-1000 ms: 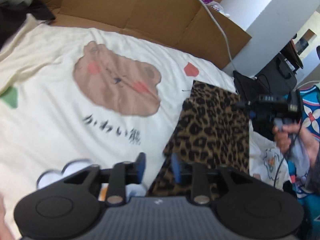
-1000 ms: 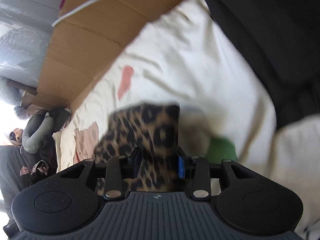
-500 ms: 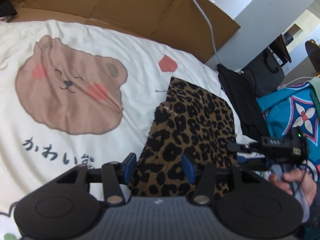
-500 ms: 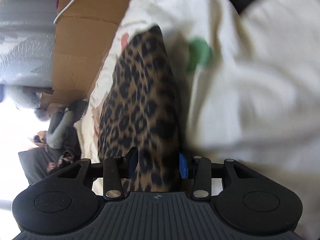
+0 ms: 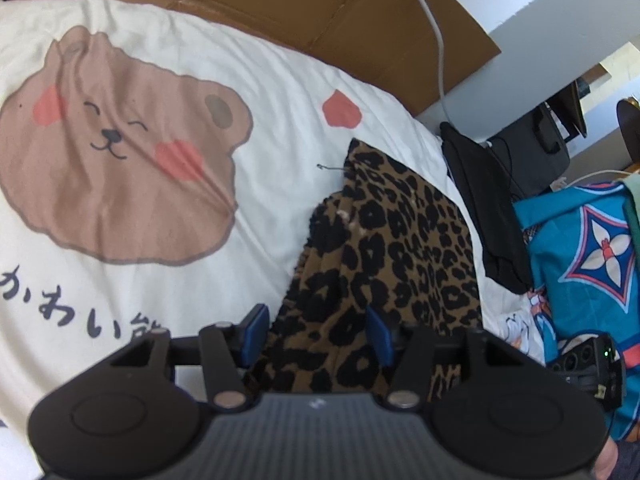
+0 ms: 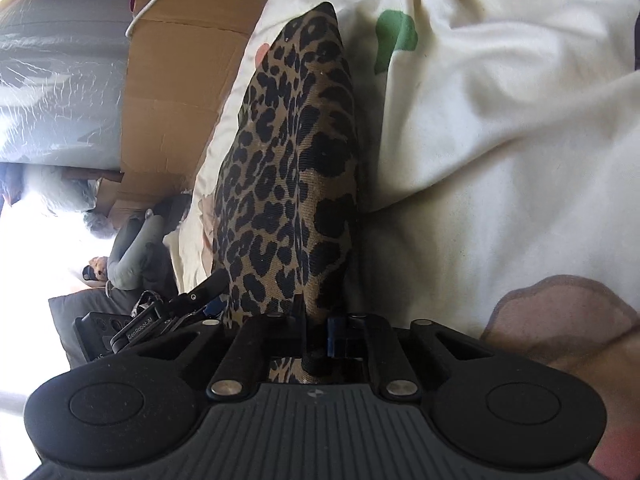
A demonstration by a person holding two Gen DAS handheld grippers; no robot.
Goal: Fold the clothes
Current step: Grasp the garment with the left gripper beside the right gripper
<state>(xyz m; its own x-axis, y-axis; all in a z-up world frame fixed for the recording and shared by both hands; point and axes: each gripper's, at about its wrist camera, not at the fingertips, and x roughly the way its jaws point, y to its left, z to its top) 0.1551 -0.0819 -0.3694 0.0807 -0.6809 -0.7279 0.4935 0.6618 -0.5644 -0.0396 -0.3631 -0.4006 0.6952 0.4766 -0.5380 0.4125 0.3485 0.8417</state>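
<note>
The leopard cloth point(image 5: 384, 264) lay on the bear blanket point(image 5: 132, 168), stretching from your left gripper point(image 5: 316, 330) toward one o'clock in the left wrist view, where its far corner ended below the red patch point(image 5: 340, 110). Its near end ran between your left fingers point(image 5: 254, 328), which stood fairly wide apart; the cloth filled the gap, but the blue pads did not press on it.

In the right wrist view the cloth point(image 6: 292, 168) rose from your right gripper point(image 6: 318, 340) toward twelve o'clock, narrowing to a point near the green patch point(image 6: 394, 38). Your right jaws were closing, nearly together, pinching the cloth's near edge between them.

The blanket point(image 6: 500, 140) lay wrinkled at three o'clock of the cloth there. Cardboard point(image 5: 320, 12) stood beyond the blanket at twelve o'clock in the left view, with a white cable point(image 5: 438, 40) over it. A black garment point(image 5: 488, 208) and a blue patterned fabric point(image 5: 588, 248) lay at three o'clock.
</note>
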